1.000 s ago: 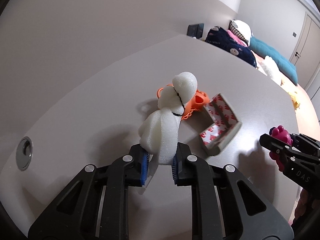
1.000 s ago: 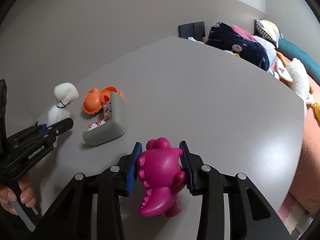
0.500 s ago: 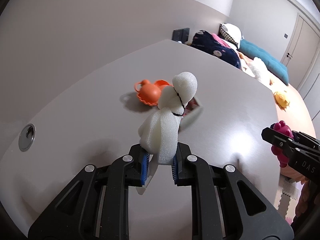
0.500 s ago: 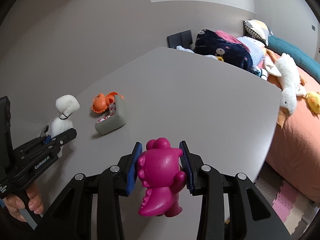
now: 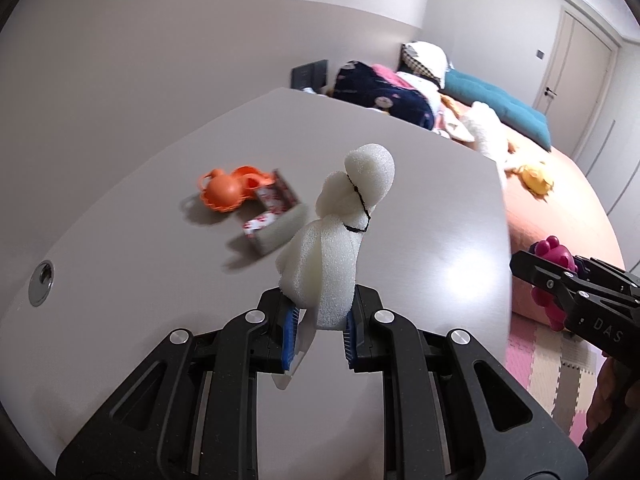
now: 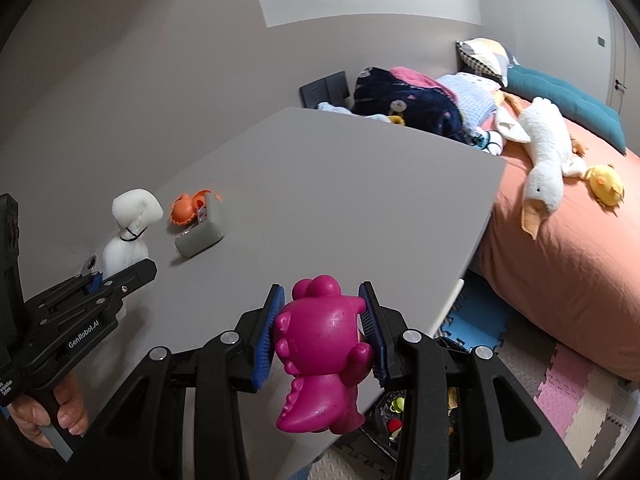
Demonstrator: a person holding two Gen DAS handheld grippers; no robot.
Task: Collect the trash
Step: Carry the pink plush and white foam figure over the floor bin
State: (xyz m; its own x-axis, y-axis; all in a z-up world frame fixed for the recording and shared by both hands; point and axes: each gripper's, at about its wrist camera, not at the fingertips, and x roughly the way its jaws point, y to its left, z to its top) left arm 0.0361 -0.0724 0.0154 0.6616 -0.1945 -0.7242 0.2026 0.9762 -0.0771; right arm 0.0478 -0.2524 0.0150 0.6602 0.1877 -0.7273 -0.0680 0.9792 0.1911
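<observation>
Foam, white and tied with a black thread (image 5: 340,236), stands upright between the blue pads of the left gripper (image 5: 318,334), whose jaws pinch its lower end above the grey table (image 5: 420,184). Behind it on the table lie an orange plastic toy (image 5: 224,194) and, touching it, a grey box with a red-and-white lining (image 5: 276,216); what the box holds is too blurred to tell. Further right, the right gripper (image 6: 322,334) has its jaws clamped on a magenta dinosaur toy (image 6: 320,356), held over the table's near edge.
</observation>
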